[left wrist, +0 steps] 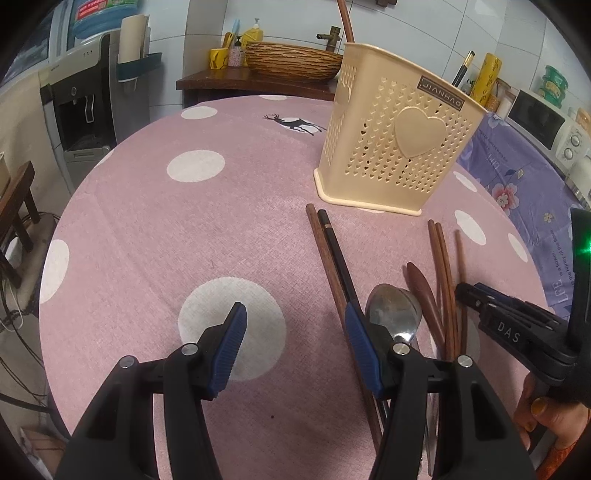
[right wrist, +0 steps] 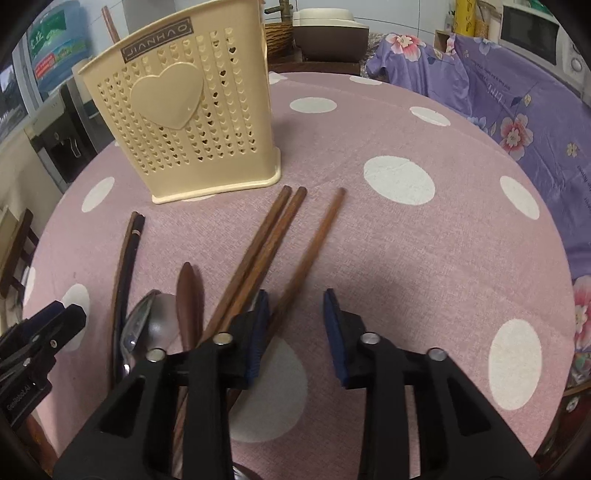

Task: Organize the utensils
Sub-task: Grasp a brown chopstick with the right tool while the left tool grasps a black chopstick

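My left claw (left wrist: pixel 293 325) hangs wide open over the counter (left wrist: pixel 155 229), gripping nothing, its blue pads (left wrist: pixel 231 354) spread above a white dot of the pink cloth. My right claw (right wrist: pixel 295 314) is open too, with nothing in its grip; a single brown chopstick (right wrist: pixel 314 243) runs beneath the gap, close by the left pad, and whether pad and stick touch I cannot tell. Just beside it lie a pair of brown chopsticks (right wrist: pixel 267 236), side by side and touching, their near ends lost under my claw's black frame. Further left sits a wooden spoon (right wrist: pixel 188 295) with only its pointed end plain, and a metal spoon (left wrist: pixel 393 310) whose handle is hidden behind my left claw's right finger. A dark chopstick (left wrist: pixel 336 254) and a brown one (left wrist: pixel 321 251) lie together, pointing toward the holder; their near ends are cut off by the same finger. The cream utensil holder (left wrist: pixel 391 144) stands upright on the counter beyond all the loose pieces, apart from them. A brown handle (left wrist: pixel 345 22) rises past its rim, and a black stick (left wrist: pixel 463 68) shows behind the far edge; I cannot make out whether either sits inside, since the walls hide the compartments.
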`<state>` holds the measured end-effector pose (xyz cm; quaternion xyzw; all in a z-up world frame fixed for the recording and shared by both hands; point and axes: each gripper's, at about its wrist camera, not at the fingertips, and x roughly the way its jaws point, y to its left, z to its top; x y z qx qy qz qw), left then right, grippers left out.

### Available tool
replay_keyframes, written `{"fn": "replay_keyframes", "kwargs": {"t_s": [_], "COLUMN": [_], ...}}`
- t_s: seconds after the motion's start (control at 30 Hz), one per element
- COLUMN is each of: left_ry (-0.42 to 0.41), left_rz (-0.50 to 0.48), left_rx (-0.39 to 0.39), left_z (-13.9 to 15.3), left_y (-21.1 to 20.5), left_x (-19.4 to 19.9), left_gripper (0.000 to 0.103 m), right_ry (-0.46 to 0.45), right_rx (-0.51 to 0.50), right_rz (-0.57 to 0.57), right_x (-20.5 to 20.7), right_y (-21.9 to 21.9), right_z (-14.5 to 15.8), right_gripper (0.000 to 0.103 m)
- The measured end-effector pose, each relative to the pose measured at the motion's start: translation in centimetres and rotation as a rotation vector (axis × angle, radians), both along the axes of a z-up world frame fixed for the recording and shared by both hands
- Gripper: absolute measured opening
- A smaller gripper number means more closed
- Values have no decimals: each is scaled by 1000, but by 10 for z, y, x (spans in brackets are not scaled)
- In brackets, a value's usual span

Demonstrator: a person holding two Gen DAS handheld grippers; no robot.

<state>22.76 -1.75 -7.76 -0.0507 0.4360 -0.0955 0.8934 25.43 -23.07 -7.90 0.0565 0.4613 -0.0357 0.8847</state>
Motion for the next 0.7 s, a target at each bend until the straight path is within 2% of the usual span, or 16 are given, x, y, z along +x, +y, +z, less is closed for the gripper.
{"fn": "replay_keyframes", "kwargs": {"t_s": [0.23,0.37,0.57,0.7], "left_ry": [14,29,19,21], "left_rz": [-37,-30,-28,-40], "left_rx": [21,50,110,183], "left_z": [-5,-9,-10,-11], "left_y": [-17,-23,-30,-37], "left_x": [5,7,12,30], "left_gripper": [55,46,42,37], "right_ry": [6,-1,-2,12], "right_rx": [75,95,103,111], "right_rz": [-16,-29,-47,-56], "right_x": [-2,-1,4,12], "right_y": [-30,-32,-34,-38], "right_z": [0,-1,-2,-1], "right_gripper": [19,19,19,19]}}
